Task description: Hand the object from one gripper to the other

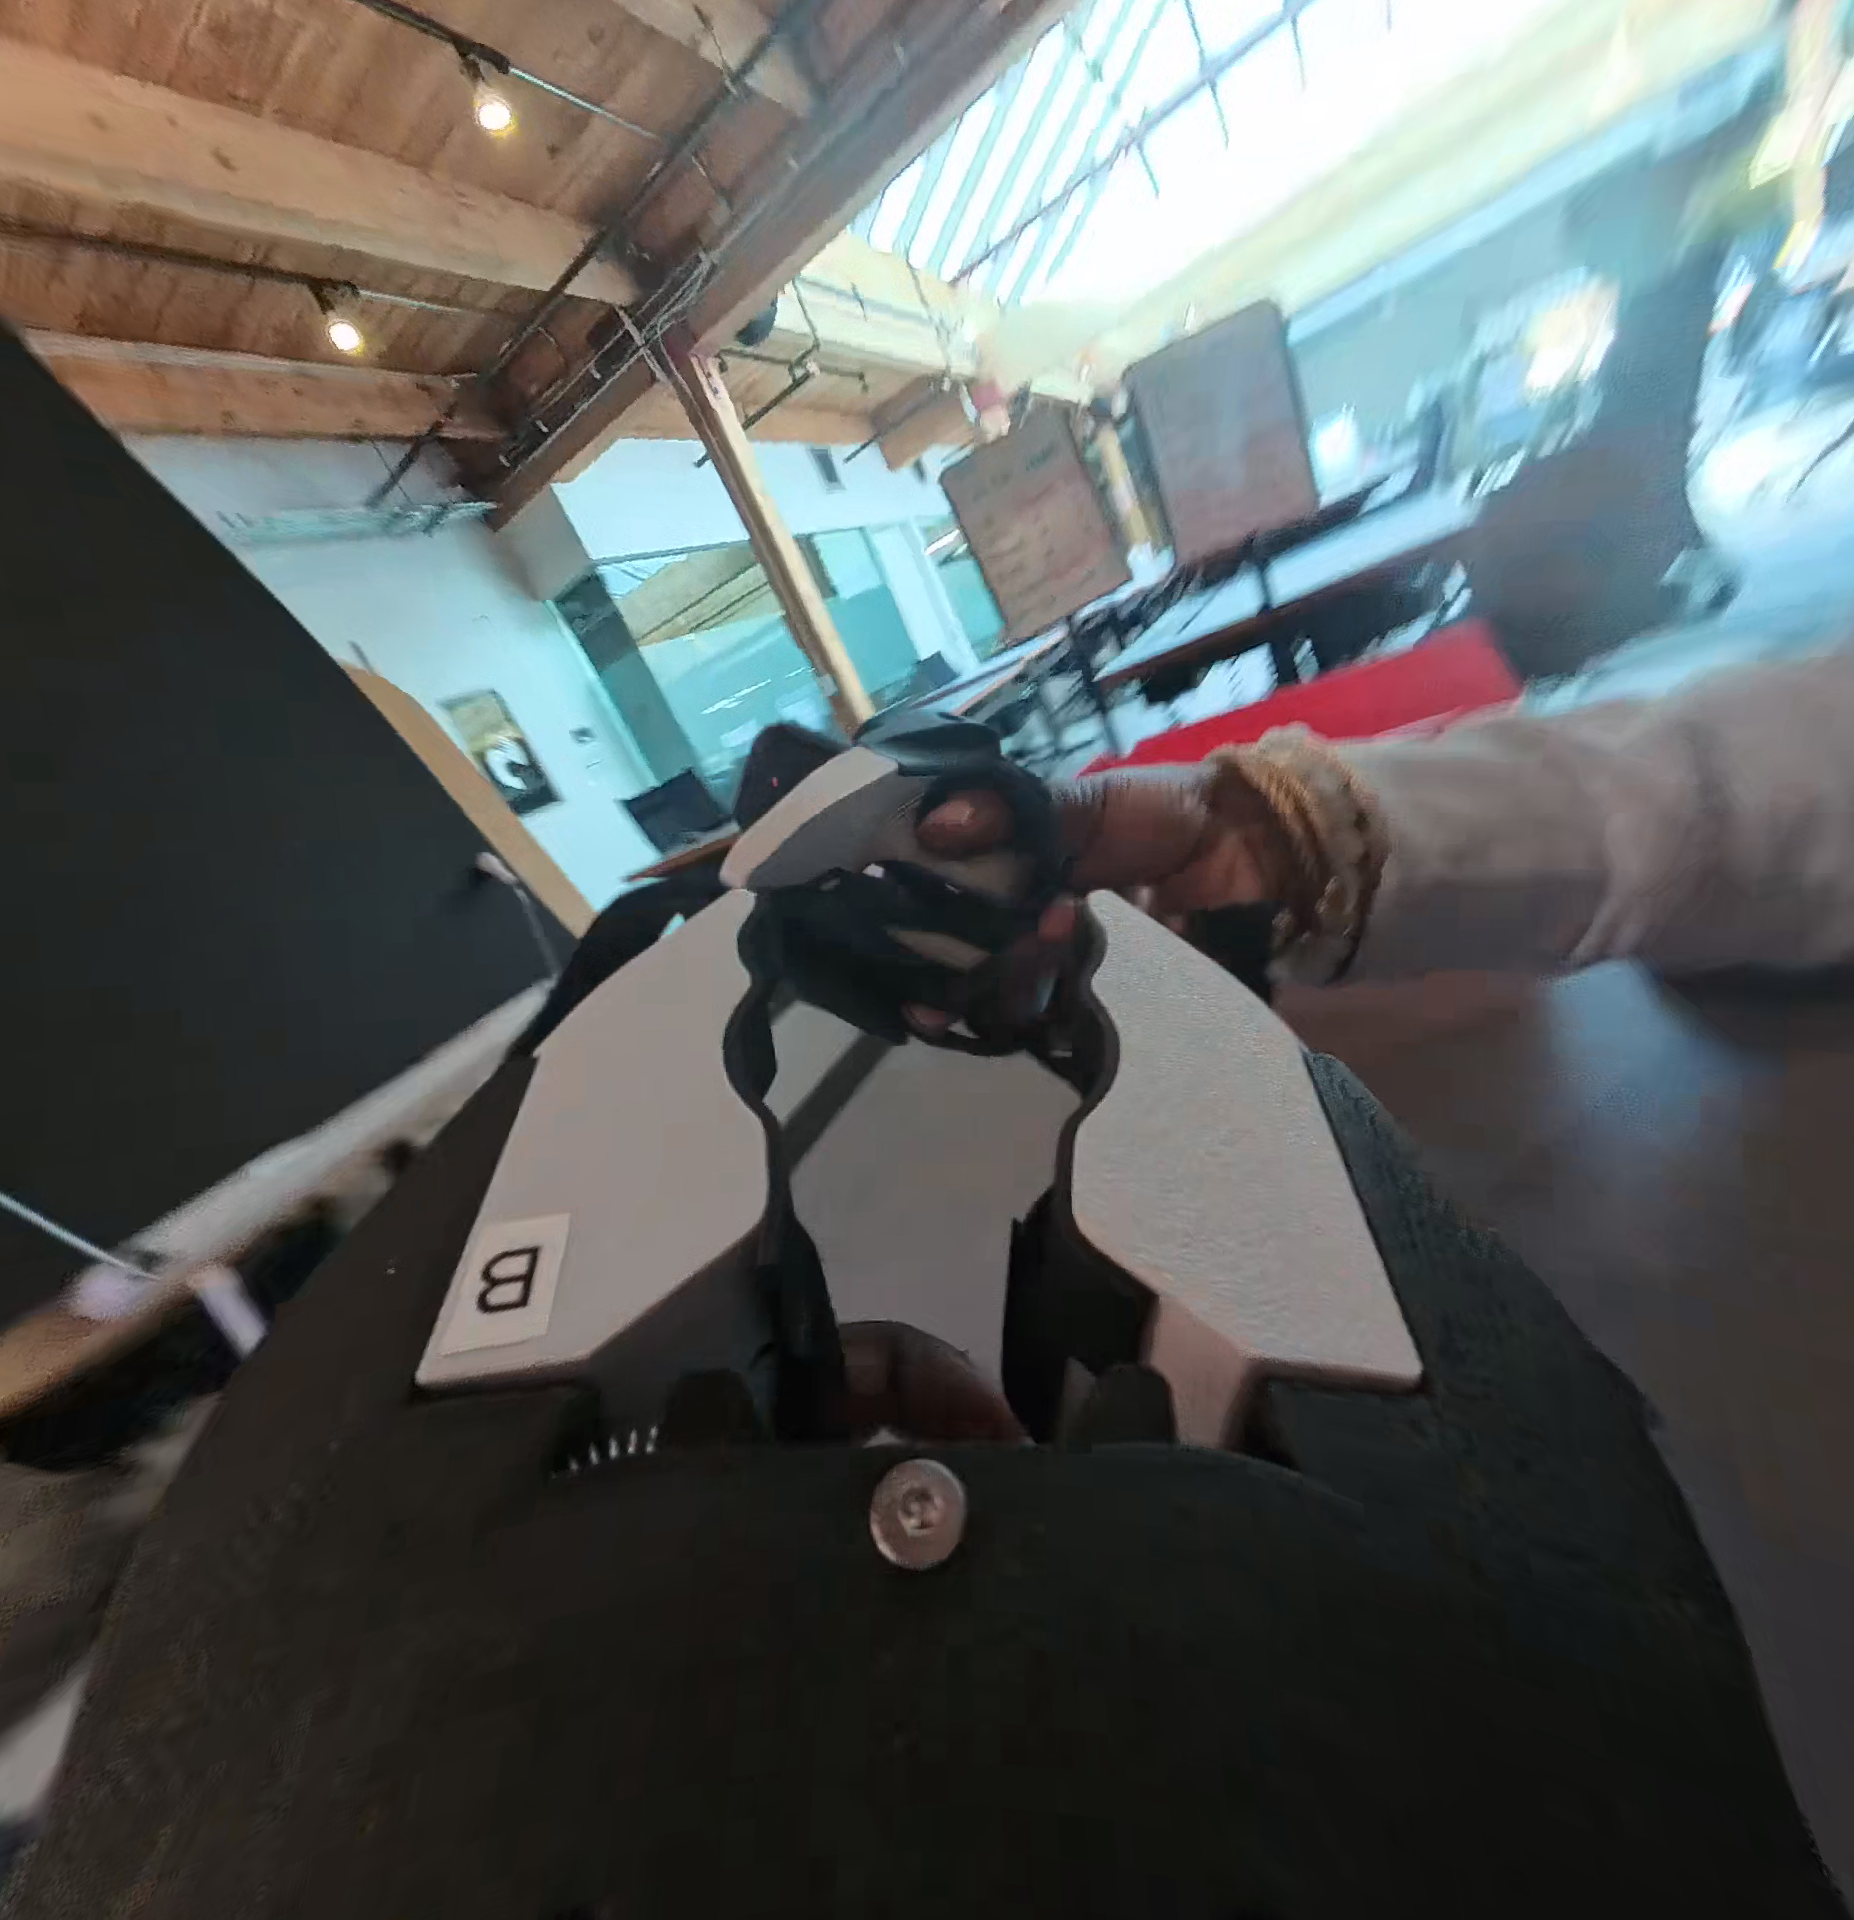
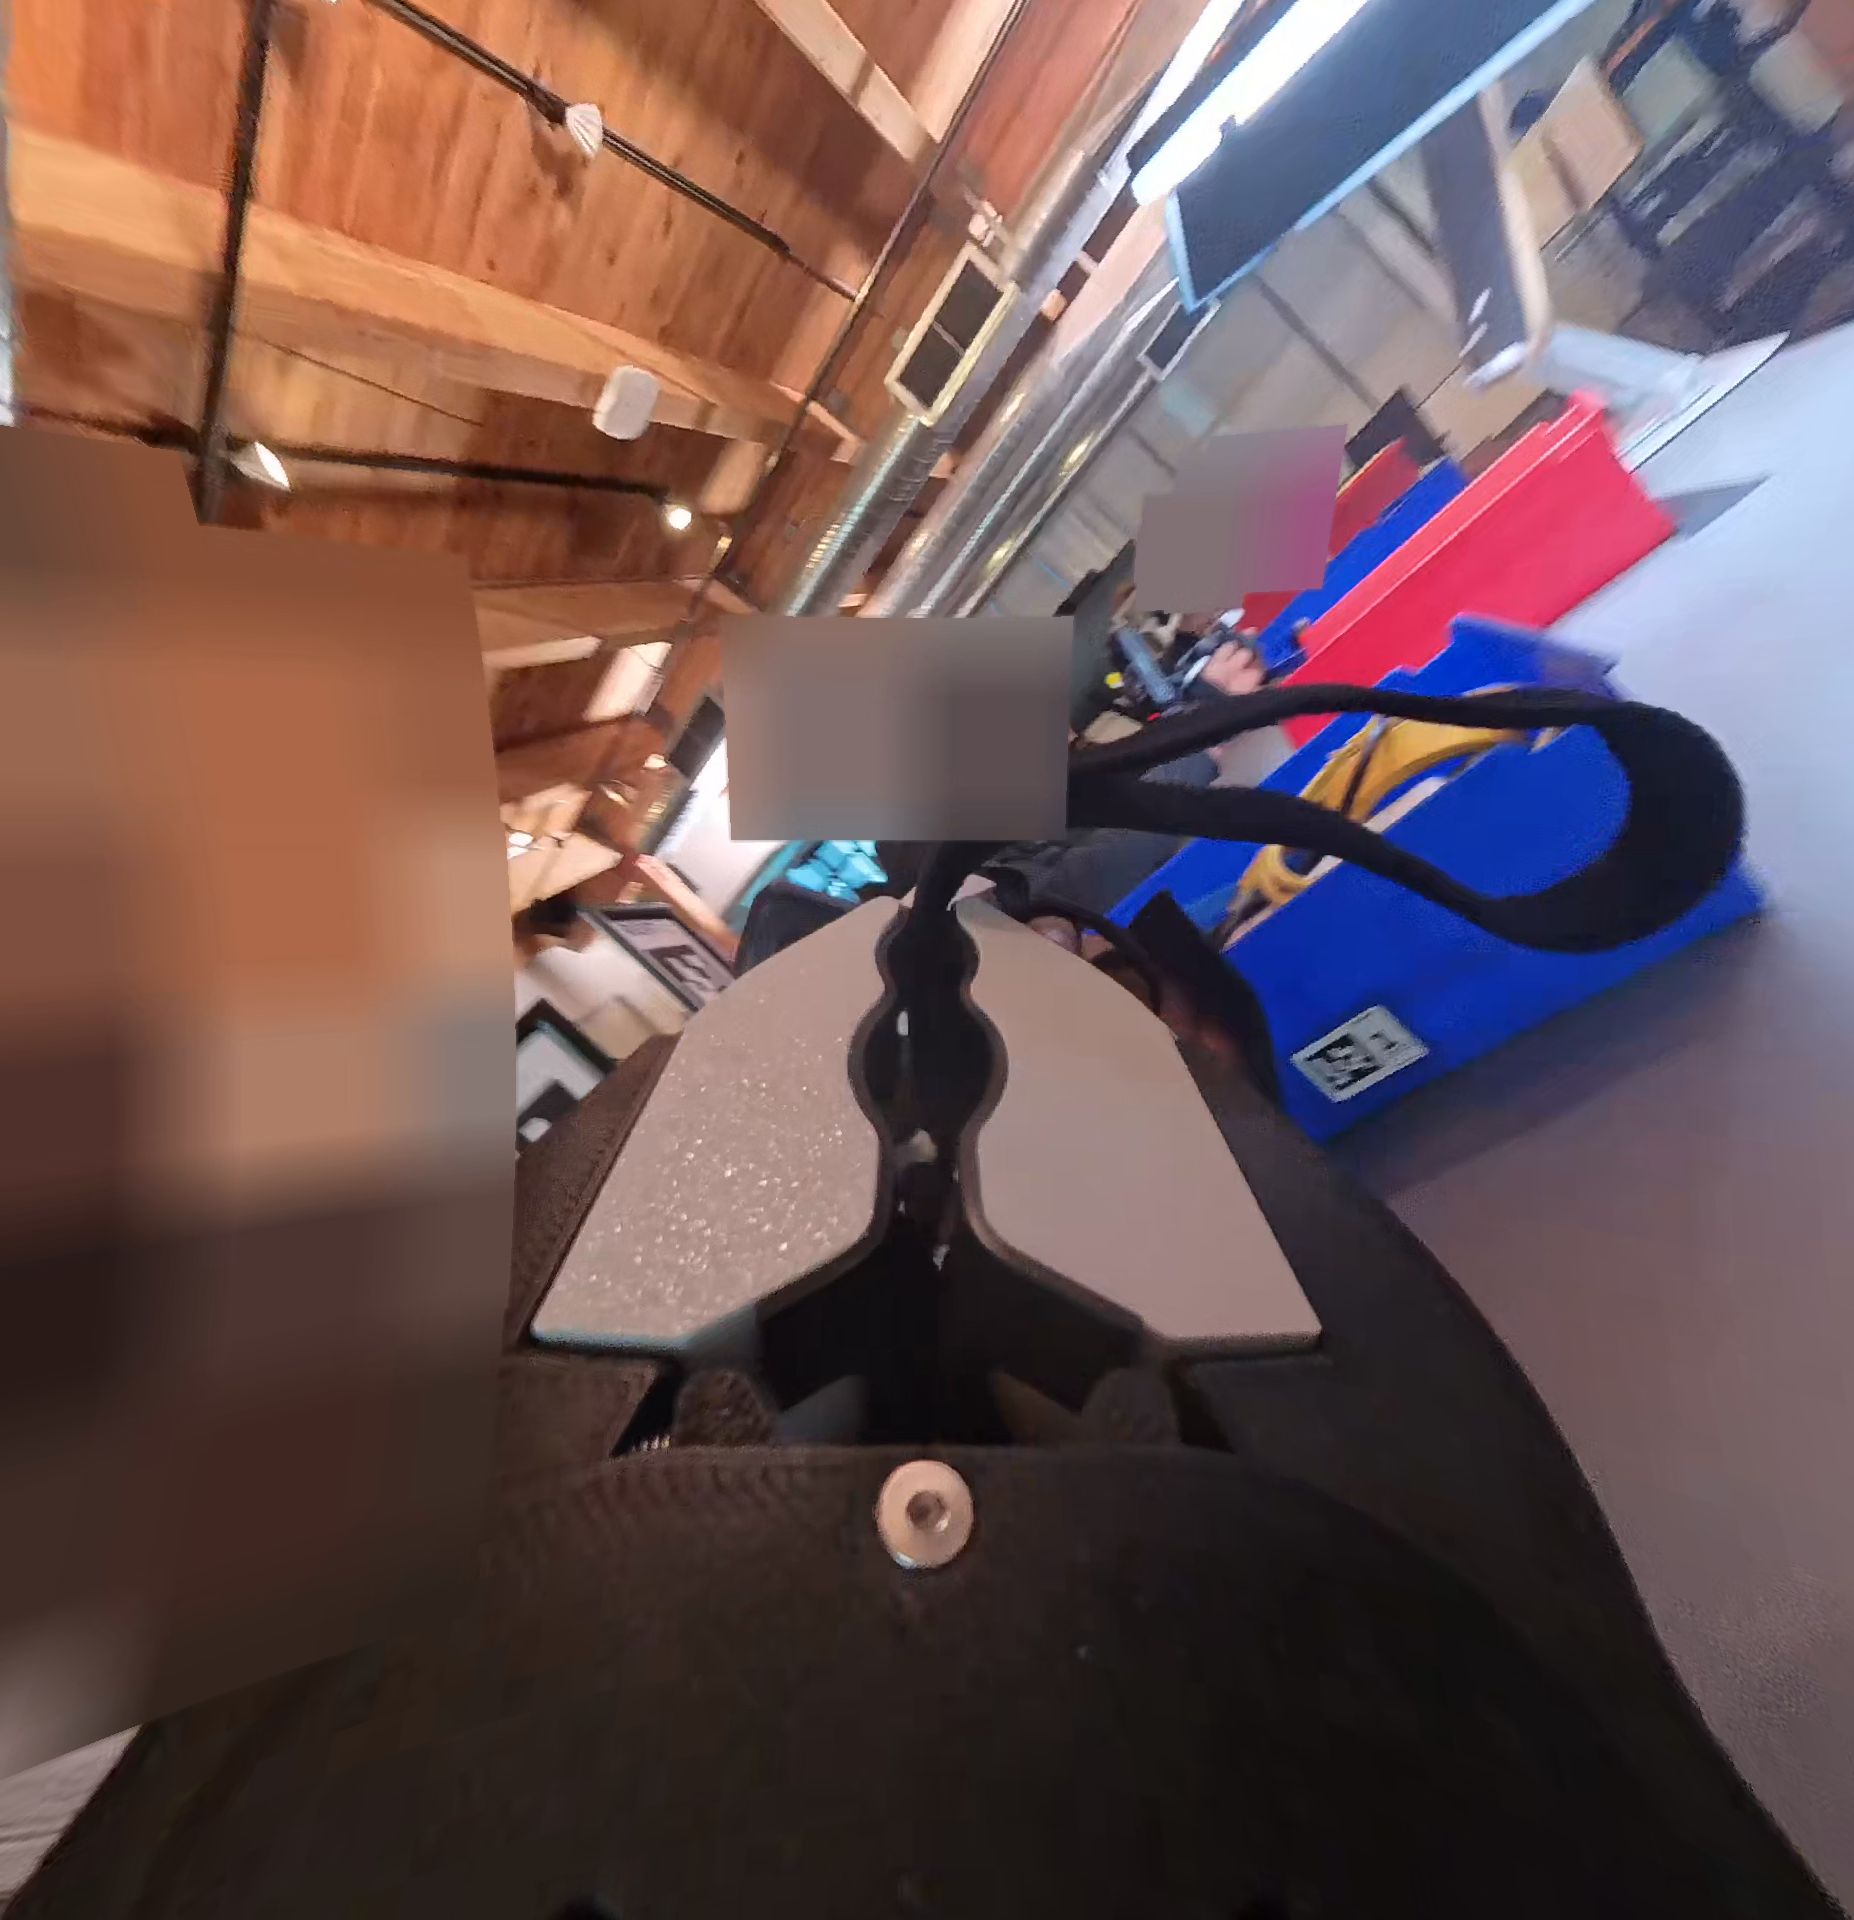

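Observation:
My right gripper (image 2: 928, 920) is shut on a black strap (image 2: 1650, 831). The strap is pinched between the fingertips and curls out to the right in a wide loop. My left gripper (image 1: 923, 935) is open and empty. In the left wrist view the right gripper (image 1: 809, 826) sits just beyond my open fingertips, held by a hand (image 1: 1016, 831), pointing left. A dark shape (image 1: 632, 925) past its tip may be the strap; I cannot tell. Both grippers are raised and tilted up toward the ceiling.
A dark tabletop (image 1: 1577, 1143) lies below on the right. A blue bin (image 2: 1474, 966) with yellow items and red bins (image 2: 1494, 561) stand on it. A black panel (image 1: 123, 831) stands at the left. A light sleeve (image 1: 1629, 810) reaches in from the right.

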Demonstrator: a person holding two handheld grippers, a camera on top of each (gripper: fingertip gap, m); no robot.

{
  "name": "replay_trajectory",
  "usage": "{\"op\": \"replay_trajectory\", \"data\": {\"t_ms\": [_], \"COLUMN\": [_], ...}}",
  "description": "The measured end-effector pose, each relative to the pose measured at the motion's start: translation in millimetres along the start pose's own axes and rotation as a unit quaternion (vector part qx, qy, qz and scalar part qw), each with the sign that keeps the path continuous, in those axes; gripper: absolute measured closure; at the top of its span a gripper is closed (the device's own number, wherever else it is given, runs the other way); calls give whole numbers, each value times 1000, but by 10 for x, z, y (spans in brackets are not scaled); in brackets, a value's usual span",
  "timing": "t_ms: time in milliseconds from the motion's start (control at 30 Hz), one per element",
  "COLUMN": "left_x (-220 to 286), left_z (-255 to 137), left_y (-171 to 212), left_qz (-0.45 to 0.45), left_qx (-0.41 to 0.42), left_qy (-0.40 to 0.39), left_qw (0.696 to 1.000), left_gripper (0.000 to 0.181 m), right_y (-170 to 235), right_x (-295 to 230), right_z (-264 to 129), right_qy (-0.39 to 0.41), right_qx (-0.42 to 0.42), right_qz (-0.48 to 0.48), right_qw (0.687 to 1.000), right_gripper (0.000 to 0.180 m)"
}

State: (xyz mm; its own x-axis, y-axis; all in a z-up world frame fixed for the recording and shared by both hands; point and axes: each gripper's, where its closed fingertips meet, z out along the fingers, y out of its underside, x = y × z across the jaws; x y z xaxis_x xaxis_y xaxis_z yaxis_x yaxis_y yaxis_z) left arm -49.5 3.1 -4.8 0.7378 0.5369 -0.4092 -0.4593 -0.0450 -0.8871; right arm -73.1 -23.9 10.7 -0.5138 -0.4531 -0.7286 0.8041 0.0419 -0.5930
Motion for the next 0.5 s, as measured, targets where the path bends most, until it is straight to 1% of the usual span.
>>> {"op": "replay_trajectory", "data": {"t_ms": [33, 67, 133, 200, 233, 333, 367, 400, 433, 467, 500], "left_x": [-46, -134, -293, -317, -314, -297, -294, -304, -303, -293, -272], "left_z": [-30, -62, -114, -115, -102, -38, -36, -42, -51, -62, -71], "left_y": [-19, -32, -53, -118, -131, -12, 18, 42, 61, 58, 46], "left_qz": [-58, -119, -243, -341, -373, -429, -439, -446, -449, -444, -429], "left_qx": [15, 31, 59, 83, 88, 63, 60, 60, 57, 55, 55], "left_qy": [4, -3, -10, 20, 32, 38, 40, 39, 41, 47, 53], "left_qw": [998, 992, 968, 936, 923, 900, 895, 892, 891, 893, 900], "left_gripper": [133, 130, 127, 128, 130, 140, 146, 159, 161, 169, 174], "right_y": [-33, -61, -54, 68, 146, 328, 364, 393, 408, 408, 405], "right_x": [-16, -56, -150, -126, -78, 48, 87, 118, 143, 171, 200], "right_z": [-24, -39, -38, -17, -10, 7, 8, 7, 4, -3, -15], "right_qy": [12, 18, 26, 59, 79, 114, 122, 127, 131, 139, 147], "right_qx": [0, -1, -22, -82, -117, -190, -203, -213, -218, -221, -223], "right_qz": [-30, -69, -155, -237, -271, -327, -333, -335, -335, -335, -335], "right_qw": [999, 997, 987, 966, 952, 919, 913, 909, 907, 905, 904], "right_gripper": [175, 174, 175, 175, 174, 175, 174, 175, 175, 174, 174]}}
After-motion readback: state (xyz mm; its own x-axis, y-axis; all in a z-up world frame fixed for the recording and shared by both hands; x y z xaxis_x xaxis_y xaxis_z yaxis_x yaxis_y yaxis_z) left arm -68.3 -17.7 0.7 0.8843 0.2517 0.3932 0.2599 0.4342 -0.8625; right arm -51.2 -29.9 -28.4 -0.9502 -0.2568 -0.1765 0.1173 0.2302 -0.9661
